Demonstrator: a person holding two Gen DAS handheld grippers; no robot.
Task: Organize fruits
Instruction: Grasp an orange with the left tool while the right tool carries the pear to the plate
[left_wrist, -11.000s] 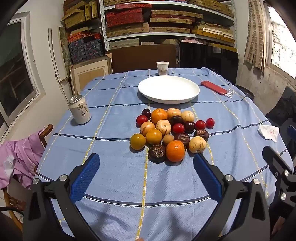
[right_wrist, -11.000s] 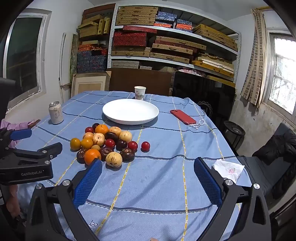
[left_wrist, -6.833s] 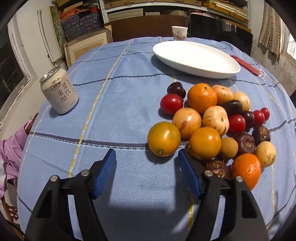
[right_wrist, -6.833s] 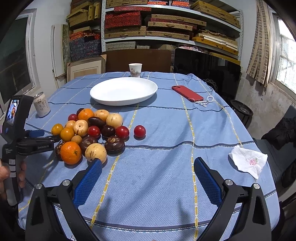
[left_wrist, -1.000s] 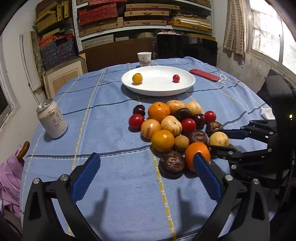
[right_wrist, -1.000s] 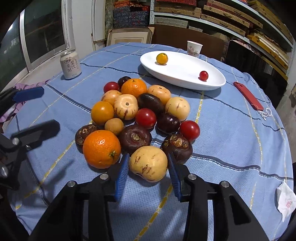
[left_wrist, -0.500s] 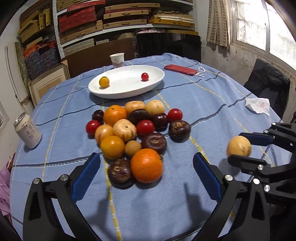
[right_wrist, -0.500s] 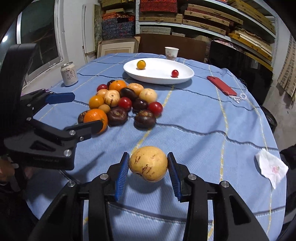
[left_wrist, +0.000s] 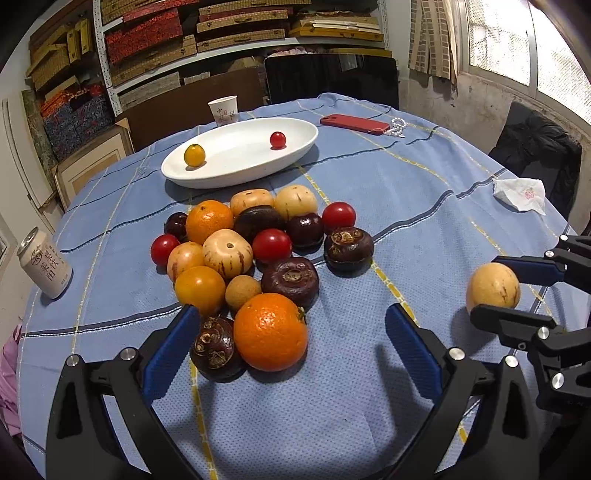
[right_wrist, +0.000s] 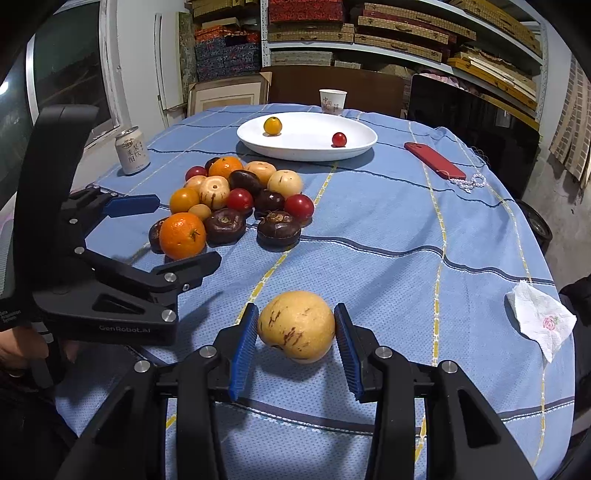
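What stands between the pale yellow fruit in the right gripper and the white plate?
The pale yellow fruit, held in the right gripper, is separated from the white plate mostly by bare blue cloth. The fruit pile lies left of that line, and the left gripper further left. Nothing visible blocks it.

Plate (right_wrist: 364, 142) behind fruit pile (right_wrist: 236, 203) — can (right_wrist: 132, 150) left.

Dim indoor light, window (left_wrist: 535, 44) glare, soft shadows, fisheye-warped dark corners, perhaps slight blur
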